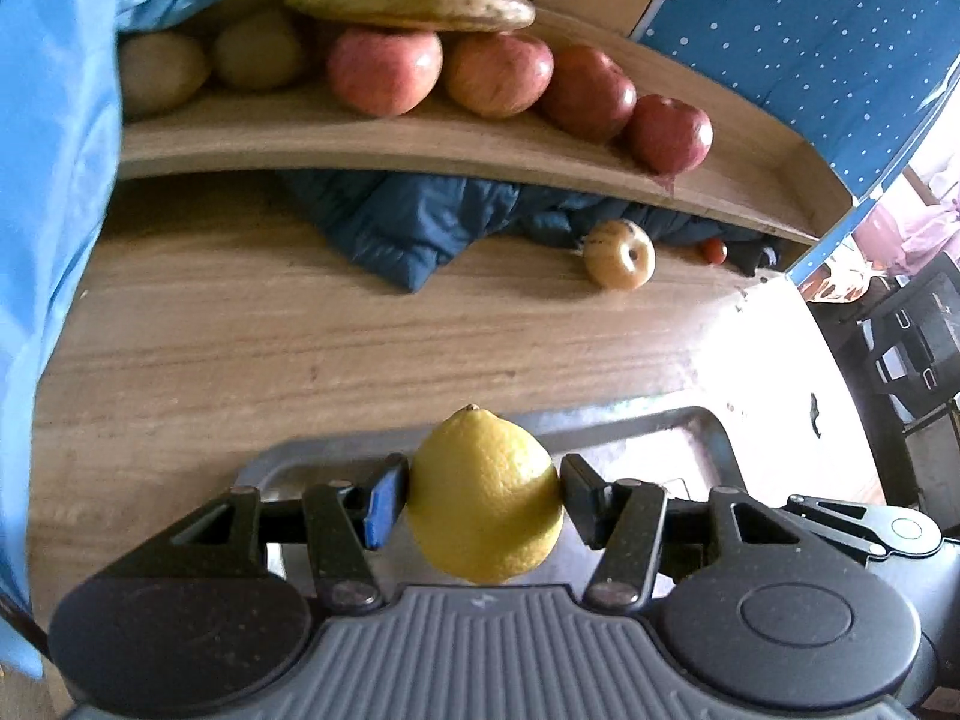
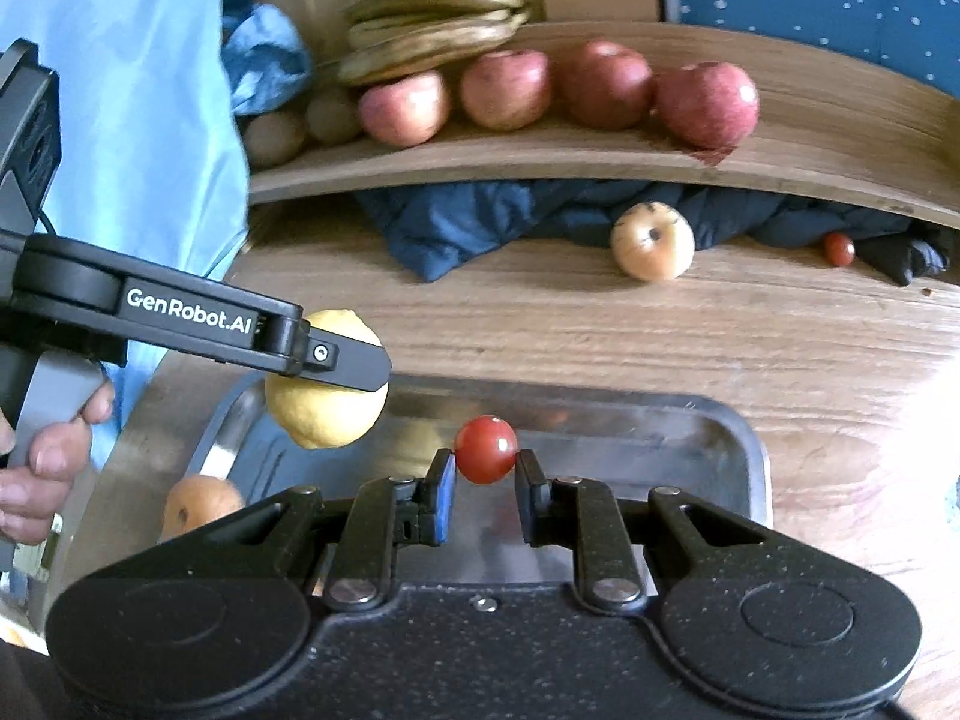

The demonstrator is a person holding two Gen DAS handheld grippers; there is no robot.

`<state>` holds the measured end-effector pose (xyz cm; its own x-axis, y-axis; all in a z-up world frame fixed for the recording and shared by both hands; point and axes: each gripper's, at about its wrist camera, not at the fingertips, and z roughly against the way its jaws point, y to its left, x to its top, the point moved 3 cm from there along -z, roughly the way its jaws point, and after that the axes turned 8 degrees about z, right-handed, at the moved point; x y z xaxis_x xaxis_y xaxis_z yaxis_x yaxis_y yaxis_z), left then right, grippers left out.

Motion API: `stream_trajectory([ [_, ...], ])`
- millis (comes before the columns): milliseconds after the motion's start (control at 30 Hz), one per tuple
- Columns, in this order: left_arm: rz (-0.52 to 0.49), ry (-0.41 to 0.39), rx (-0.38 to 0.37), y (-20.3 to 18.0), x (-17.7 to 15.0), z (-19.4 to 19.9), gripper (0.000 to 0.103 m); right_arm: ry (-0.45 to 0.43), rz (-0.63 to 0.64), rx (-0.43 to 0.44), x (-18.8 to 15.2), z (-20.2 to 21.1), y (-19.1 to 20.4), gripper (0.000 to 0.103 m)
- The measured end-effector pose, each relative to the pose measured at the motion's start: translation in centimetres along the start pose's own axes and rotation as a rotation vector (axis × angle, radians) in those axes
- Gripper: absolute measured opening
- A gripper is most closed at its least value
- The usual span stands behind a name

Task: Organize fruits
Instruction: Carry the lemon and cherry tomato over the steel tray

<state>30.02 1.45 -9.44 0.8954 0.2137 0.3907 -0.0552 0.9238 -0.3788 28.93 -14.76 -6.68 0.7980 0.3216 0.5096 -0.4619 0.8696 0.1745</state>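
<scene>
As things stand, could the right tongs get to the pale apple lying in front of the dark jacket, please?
Probably not yet. The way across the table to the pale apple looks free, but the right tongs are shut on a cherry tomato, so that would need setting down first.

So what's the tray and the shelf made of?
The tray looks like metal: grey, shiny, mirroring the tomato held above it. The shelf looks like wood, or a wood-look board: tan with grain lines and a matte face.
</scene>
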Motion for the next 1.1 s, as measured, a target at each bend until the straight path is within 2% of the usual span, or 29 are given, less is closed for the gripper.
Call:
stream_trajectory([
  [467,-0.016,0.032,0.017,0.4,-2.3,1.2,0.059,0.067,0.077,0.045,-2.6,0.3,3.3,0.022],
  [1100,-0.008,0.041,0.058,0.5,-2.2,0.5,0.059,0.104,0.086,0.038,-3.3,-0.4,3.7,0.022],
])
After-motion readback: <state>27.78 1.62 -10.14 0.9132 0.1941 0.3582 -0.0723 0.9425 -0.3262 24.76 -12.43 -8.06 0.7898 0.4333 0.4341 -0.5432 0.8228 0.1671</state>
